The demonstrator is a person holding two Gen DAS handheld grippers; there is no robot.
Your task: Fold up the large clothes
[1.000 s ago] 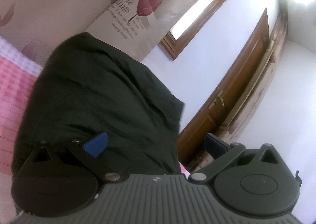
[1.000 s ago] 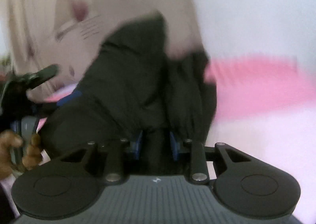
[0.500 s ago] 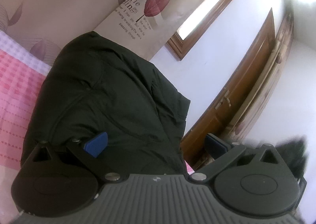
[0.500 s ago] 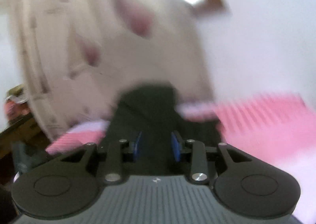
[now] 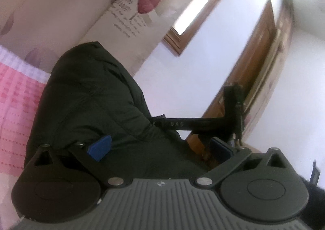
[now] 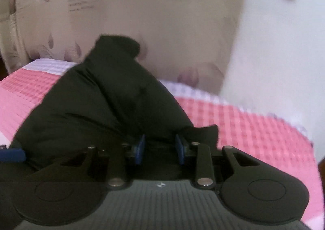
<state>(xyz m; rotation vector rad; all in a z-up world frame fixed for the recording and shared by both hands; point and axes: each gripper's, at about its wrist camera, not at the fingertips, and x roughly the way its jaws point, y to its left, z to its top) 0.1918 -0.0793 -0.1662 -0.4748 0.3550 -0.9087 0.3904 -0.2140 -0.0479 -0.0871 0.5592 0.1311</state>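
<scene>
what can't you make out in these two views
- Right wrist view: the dark garment's near edge is hidden under the rig; what kind of garment it is stays unclear.
- Left wrist view: the curtain lettering is too blurred to read.
- Both views: the pink bedspread is cut off by the frame edges.

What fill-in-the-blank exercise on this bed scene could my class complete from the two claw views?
1. The dark garment lies on a ____ checked bedspread.
2. The right claw has dark ____ between its blue pads.
3. The left claw stands wide ____.
4. Behind the bed hangs a curtain printed with ____.

Missing words: pink; fabric; open; leaves
</scene>
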